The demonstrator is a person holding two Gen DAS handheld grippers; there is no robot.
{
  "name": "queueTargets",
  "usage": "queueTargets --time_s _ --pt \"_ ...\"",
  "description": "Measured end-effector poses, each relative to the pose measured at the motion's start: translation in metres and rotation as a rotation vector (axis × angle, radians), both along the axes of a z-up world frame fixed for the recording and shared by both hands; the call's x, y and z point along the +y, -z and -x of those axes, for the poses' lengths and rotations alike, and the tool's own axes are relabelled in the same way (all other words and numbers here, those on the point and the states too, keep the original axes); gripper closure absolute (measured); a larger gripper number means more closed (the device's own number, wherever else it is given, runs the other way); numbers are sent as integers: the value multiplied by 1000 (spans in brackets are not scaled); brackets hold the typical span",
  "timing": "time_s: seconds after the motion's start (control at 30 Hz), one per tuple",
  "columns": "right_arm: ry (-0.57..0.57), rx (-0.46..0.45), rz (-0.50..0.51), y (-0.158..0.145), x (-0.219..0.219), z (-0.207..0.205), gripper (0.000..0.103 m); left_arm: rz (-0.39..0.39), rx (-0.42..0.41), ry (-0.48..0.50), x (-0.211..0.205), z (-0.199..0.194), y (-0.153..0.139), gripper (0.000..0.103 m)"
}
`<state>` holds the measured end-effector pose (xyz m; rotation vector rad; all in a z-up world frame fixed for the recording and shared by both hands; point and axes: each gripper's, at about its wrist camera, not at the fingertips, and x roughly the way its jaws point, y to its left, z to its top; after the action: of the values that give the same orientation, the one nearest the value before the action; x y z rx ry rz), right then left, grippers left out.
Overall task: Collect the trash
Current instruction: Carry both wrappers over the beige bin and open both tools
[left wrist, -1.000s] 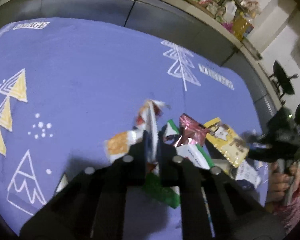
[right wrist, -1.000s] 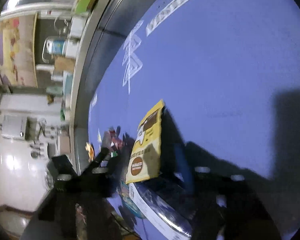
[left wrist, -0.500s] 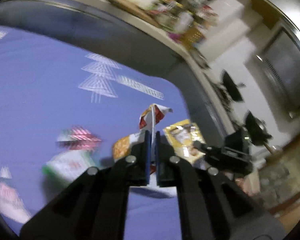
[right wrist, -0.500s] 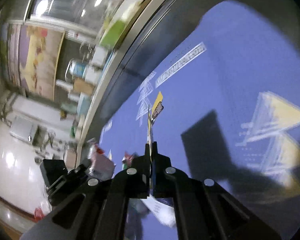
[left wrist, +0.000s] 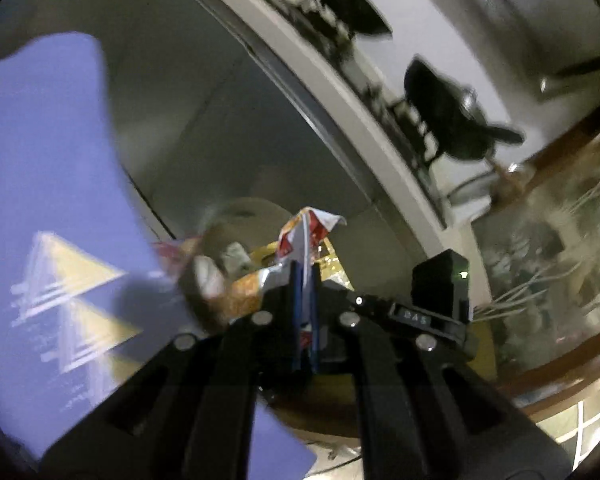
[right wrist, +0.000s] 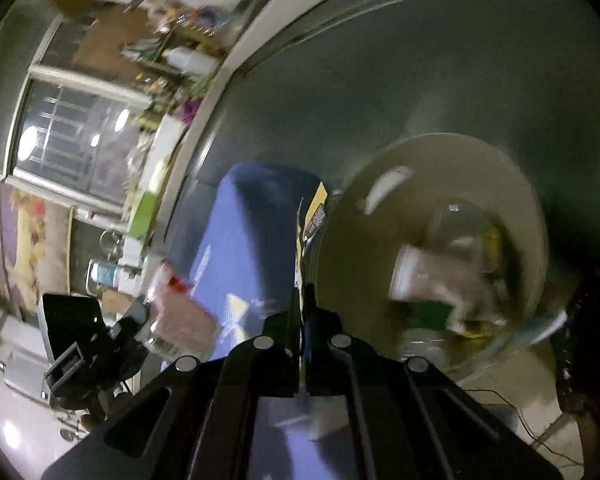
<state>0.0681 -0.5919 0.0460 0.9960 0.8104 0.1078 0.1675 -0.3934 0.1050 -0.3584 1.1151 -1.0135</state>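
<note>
The right wrist view shows a big round trash bin (right wrist: 432, 248) with wrappers inside, just beside the edge of the purple mat (right wrist: 252, 232). The right gripper (right wrist: 302, 300) is squeezed tight on a thin yellow wrapper (right wrist: 314, 212) that sticks up edge-on near the bin's rim, and the other gripper shows at the lower left with a blurry pink packet. In the left wrist view, the left gripper (left wrist: 305, 280) is clamped on a red and white wrapper (left wrist: 306, 234), held up beside the bin.
</note>
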Motion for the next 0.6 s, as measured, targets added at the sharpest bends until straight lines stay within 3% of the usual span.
queueTargets --time_s 0.13,0.23,0.37,0.4,0.47,0.53,0.6 --pt "76 43 20 20 -19 1 103 -117 -7 1 -58 -8 36 98" --pt "115 56 22 30 -24 -6 103 -215 39 13 -82 -15 67 93" --pt "100 66 -20 43 -31 -7 101 -228 68 4 -83 -17 77 85" --pt "108 66 -26 46 -33 -6 98 -225 63 4 -81 -16 76 79" --pt "121 69 -26 50 -36 -4 84 -221 33 -1 -75 -11 69 70" --pt "138 65 -43 54 -39 -2 40 -203 6 0 -69 -5 58 67" --pt "167 57 -36 52 -41 1 36 -179 5 9 -65 0 51 67"
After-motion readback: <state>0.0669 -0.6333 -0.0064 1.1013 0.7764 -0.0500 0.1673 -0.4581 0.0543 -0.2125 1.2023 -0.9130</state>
